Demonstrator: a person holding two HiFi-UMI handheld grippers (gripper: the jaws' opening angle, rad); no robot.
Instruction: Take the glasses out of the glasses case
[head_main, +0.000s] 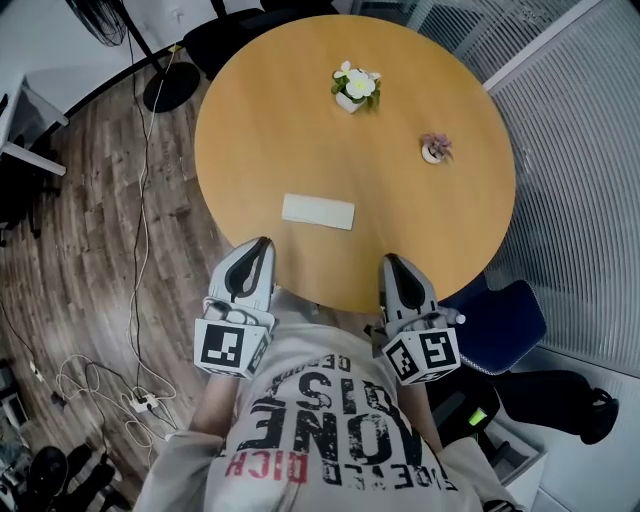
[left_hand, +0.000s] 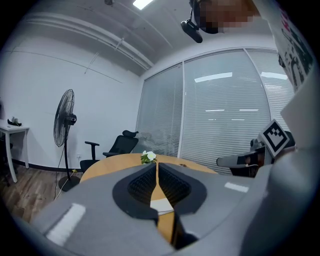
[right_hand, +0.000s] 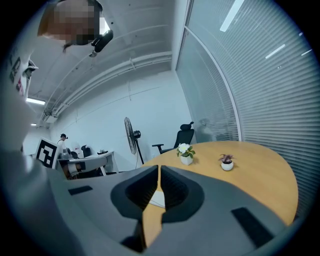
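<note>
Head view: glasses case (head_main: 318, 211), probably light and rigid, is best pinched across its long edges; left gripper (head_main: 264, 242) and right gripper (head_main: 388, 259) are closed, empty.

- The head view looks steeply down onto the round table (head_main: 300, 120), with the left gripper (head_main: 262, 243) and right gripper (head_main: 390, 260) at its near edge.
- Each gripper view sits low, facing nearly level along its jaws across that table.
- All three share the white flower pot (head_main: 355, 88).

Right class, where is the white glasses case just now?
In the head view the glasses case lies near the near edge of the table, just ahead and right of the left tongs, with the white flower pot beyond it.
</note>
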